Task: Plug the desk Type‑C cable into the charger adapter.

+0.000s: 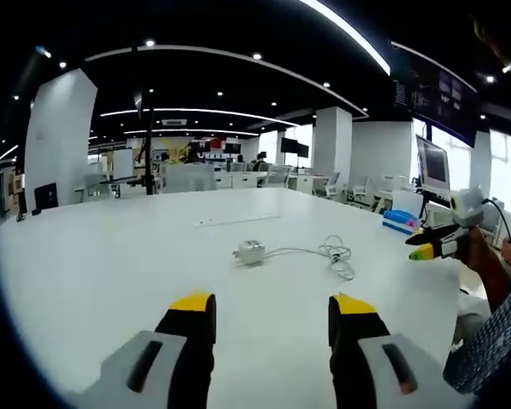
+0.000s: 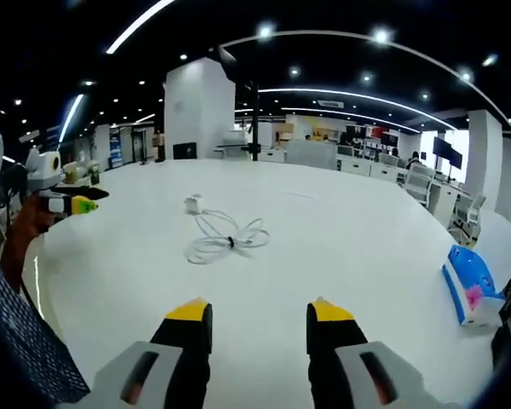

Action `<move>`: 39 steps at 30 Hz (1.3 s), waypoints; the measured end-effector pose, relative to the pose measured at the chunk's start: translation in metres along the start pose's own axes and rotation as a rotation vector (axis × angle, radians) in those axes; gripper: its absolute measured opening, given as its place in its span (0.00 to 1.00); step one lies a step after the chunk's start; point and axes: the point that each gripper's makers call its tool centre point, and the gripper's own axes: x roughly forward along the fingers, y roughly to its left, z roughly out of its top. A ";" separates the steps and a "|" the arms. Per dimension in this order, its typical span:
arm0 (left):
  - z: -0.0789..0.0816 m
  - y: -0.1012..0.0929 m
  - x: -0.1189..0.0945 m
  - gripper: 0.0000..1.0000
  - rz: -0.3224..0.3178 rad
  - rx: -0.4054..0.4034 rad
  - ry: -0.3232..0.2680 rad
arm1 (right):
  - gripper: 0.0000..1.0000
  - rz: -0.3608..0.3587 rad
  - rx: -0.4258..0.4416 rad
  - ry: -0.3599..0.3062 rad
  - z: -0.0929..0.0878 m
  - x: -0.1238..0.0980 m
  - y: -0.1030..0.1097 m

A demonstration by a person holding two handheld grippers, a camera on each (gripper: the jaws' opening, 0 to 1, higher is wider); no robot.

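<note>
While we look along the left gripper (image 1: pixel 271 307), its fingers stand apart, holding nothing, above a bare white table (image 1: pixel 111 256). One white charger adapter (image 1: pixel 249 251) sits mid-table with one white cable (image 1: pixel 336 254) running off it to a loose coil; no writing readable. The right gripper (image 1: pixel 426 247) hangs at the table's far edge.

From the right gripper view, our right gripper (image 2: pixel 255 313) fingers gape, empty. Adapter (image 2: pixel 193 204) and cable (image 2: pixel 226 237) lie ahead, open table around; one blue box (image 2: pixel 468 290) near the edge.
</note>
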 end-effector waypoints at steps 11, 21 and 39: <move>0.000 -0.003 0.001 0.52 -0.017 -0.008 -0.015 | 0.46 -0.014 -0.008 0.006 0.001 -0.002 -0.006; 0.000 -0.002 -0.002 0.55 -0.010 0.000 -0.026 | 0.46 -0.002 -0.025 0.006 0.004 -0.003 0.000; -0.007 -0.007 0.000 0.54 -0.014 0.014 0.008 | 0.46 -0.004 -0.032 0.015 -0.003 -0.010 0.000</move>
